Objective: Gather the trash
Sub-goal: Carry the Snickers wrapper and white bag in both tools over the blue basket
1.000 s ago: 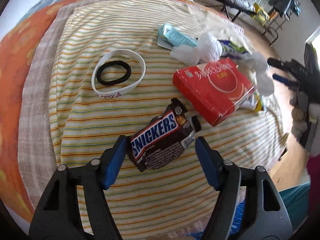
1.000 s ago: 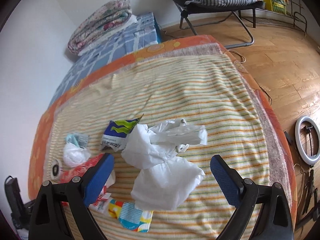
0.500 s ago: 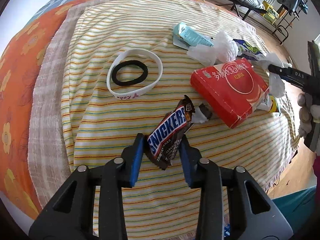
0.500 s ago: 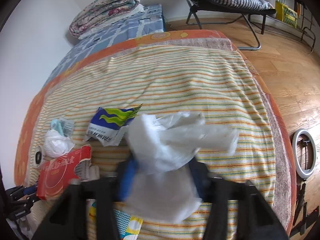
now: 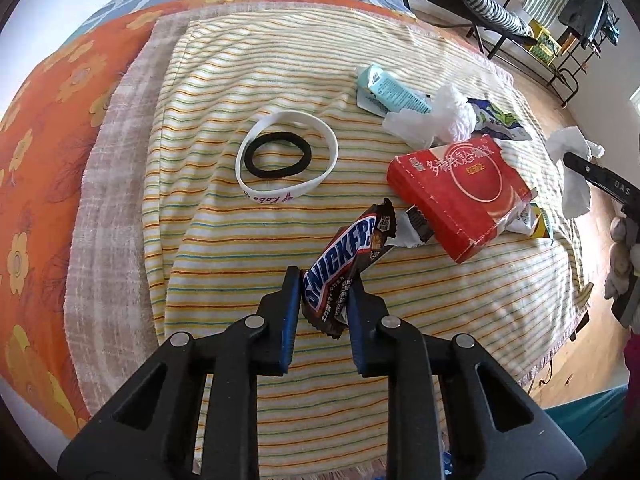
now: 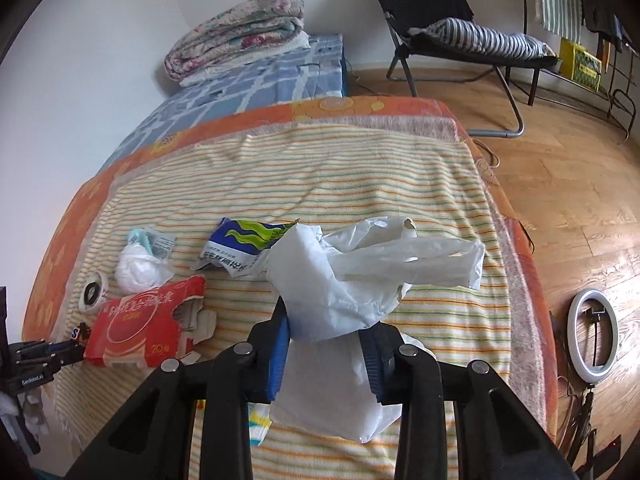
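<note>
Left tongs (image 5: 325, 280) closing, pads pinching a brown SNICKERS wrapper (image 5: 347, 258), torn far end sticking up over the striped towel (image 5: 240, 240) on the bed. Right tongs (image 6: 326, 322) closing, clenched on a white plastic bag (image 6: 360, 272), bunched between the pads, loose ends spilling both ways. Just right of the wrapper: red carton (image 5: 460, 188) with white Chinese lettering and a circle logo; "20" printed on it in right-wrist view. Far of it: crumpled tissue (image 5: 436, 120), teal packet (image 5: 390, 88) with small unreadable print, blue-green wrapper (image 6: 244, 244). Left: white wristband (image 5: 286, 192) reading "Kobe", ringing a black hair tie (image 5: 278, 154).
</note>
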Available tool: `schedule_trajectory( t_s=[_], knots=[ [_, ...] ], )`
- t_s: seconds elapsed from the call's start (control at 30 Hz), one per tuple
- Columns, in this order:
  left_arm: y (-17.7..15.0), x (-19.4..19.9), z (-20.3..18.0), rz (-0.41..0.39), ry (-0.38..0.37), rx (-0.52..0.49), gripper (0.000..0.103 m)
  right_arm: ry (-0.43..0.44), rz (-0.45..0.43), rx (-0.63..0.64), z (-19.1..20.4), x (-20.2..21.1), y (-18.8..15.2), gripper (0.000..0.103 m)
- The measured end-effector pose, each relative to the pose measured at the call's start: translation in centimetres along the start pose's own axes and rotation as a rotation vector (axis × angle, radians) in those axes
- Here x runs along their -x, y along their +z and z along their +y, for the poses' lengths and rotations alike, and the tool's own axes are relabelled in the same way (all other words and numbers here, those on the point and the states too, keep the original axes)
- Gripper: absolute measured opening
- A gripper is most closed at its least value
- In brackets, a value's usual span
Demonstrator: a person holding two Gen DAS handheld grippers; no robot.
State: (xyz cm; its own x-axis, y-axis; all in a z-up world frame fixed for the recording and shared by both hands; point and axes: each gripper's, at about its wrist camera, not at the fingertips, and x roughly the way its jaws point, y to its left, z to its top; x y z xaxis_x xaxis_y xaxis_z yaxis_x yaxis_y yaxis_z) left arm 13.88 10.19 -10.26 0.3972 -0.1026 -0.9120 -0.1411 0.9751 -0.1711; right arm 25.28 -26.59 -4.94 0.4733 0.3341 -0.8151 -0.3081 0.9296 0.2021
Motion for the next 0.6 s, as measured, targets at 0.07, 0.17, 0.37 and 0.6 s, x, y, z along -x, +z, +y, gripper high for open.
schedule_trajectory(
  t_s=[0.07, 0.17, 0.37, 0.6],
  knots=[
    [-0.3, 0.6, 0.2, -0.008, -0.002, -0.003, 0.021, 0.005, -0.013, 0.003, 0.1, 0.9, -0.1, 0.033],
    [-0.7, 1.5, 0.3, -0.022, -0.007, 0.004, 0.021, 0.015, -0.031, 0.012, 0.4, 2.2, -0.3, 0.033],
    [-1.5, 3.5, -0.1, -0.051, -0.016, 0.006, 0.021, 0.040, -0.060, 0.072, 2.0, 5.1, -1.6, 0.033],
    [-2.8, 5.8, -2.4, -0.089, -0.035, -0.029, 0.021, 0.097, -0.071, 0.132, 4.4, 8.4, -4.2, 0.033]
  ],
)
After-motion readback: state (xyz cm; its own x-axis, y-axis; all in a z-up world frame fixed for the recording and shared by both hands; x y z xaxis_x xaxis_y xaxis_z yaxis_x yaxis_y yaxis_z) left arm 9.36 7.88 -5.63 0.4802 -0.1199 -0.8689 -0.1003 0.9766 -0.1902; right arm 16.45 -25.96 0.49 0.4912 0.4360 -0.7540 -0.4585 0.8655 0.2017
